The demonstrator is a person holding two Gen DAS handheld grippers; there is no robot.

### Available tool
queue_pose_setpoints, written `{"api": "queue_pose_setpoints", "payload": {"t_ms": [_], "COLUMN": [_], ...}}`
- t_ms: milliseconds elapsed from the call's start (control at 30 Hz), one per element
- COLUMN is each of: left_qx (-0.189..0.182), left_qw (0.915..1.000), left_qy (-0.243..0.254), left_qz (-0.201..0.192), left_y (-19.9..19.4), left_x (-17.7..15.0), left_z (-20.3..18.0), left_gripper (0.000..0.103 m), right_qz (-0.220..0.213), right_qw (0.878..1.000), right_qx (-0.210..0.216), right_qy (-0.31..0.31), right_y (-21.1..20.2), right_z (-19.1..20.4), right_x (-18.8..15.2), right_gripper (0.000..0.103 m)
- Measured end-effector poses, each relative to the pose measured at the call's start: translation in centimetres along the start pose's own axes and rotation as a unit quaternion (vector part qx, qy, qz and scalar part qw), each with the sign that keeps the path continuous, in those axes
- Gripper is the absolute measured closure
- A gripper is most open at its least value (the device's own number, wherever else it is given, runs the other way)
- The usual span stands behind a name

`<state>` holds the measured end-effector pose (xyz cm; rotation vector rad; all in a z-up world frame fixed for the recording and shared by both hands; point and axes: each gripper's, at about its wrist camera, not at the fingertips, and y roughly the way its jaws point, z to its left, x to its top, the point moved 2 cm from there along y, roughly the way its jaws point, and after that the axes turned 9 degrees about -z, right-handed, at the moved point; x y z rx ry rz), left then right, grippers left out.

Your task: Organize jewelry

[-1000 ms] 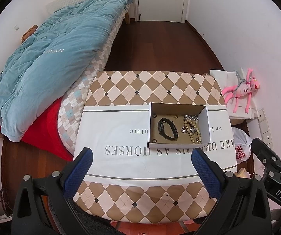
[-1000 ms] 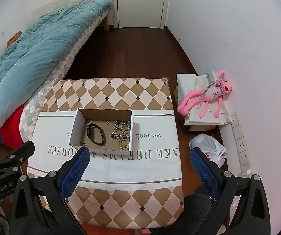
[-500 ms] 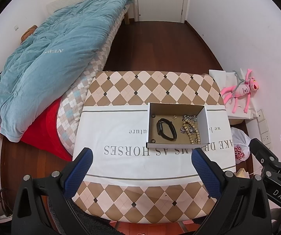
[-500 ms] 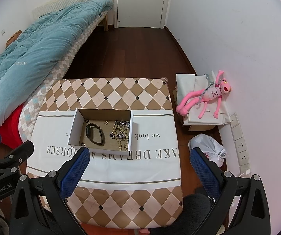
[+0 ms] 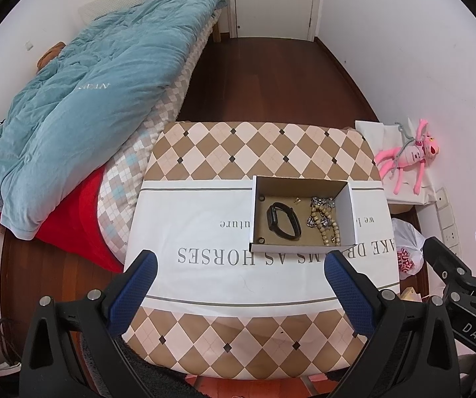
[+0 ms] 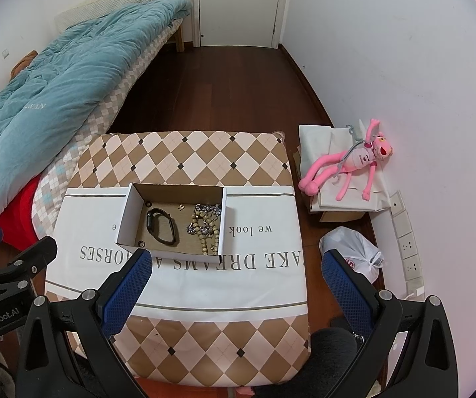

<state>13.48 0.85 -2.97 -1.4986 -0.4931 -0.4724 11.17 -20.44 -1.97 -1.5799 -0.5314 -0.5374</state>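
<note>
Two grippers hung over the near edge of the worktop (image 5: pixel 204 152), and both had their jaws wide apart with nothing between them. The left gripper (image 5: pixel 241 285) was near the left side and the right gripper (image 6: pixel 234 285) was near the right side. Each one had blue pads on its fingers (image 5: pixel 138 285).

On the worktop lay a cloth with brown and cream diamonds and a white band with big grey letters. A small open box (image 5: pixel 351 215) of card sat on the white band, a bit to the right of the middle and well apart from both grippers. Inside the box, a black watch band (image 5: pixel 282 220) lay on the left part. A string of pale beads (image 5: pixel 329 229) lay on the right part, mixed up with some shiny silver jewelry (image 5: pixel 321 203) at the far end. A tiny gold piece (image 5: pixel 297 200) lay between the band and the silver bits.

To the left of the worktop was a bed (image 6: pixel 128 79) with a blue blanket (image 5: pixel 88 99) on it. To the right, by the wall, a pink toy (image 6: pixel 351 169) lay on some white paper. A white bag (image 6: pixel 354 248) sat on the floor nearer to us. A white door (image 6: pixel 238 3) stood at the far end of the room.
</note>
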Motion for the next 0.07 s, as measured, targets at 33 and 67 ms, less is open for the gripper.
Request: {"api": "queue_pose_setpoints", "payload": {"t_ms": [33,67], "left_qx": [0.0,-0.001], "left_qw": [1.0,1.0], "left_qy": [-0.001,-0.001], "left_qz": [0.0,0.001], "left_y": [-0.02,-0.02], "left_x": [0.01,0.0], "left_z": [0.09,0.08], "left_gripper": [0.0,0.0], "right_qz": [0.0,0.0], "right_qw": [1.0,1.0], "right_qx": [0.001,0.0], "right_qy": [0.0,0.0], "right_y": [-0.01,0.01], "right_z": [0.0,-0.01], "right_x": [-0.01,0.04], "right_gripper": [0.0,0.0]}}
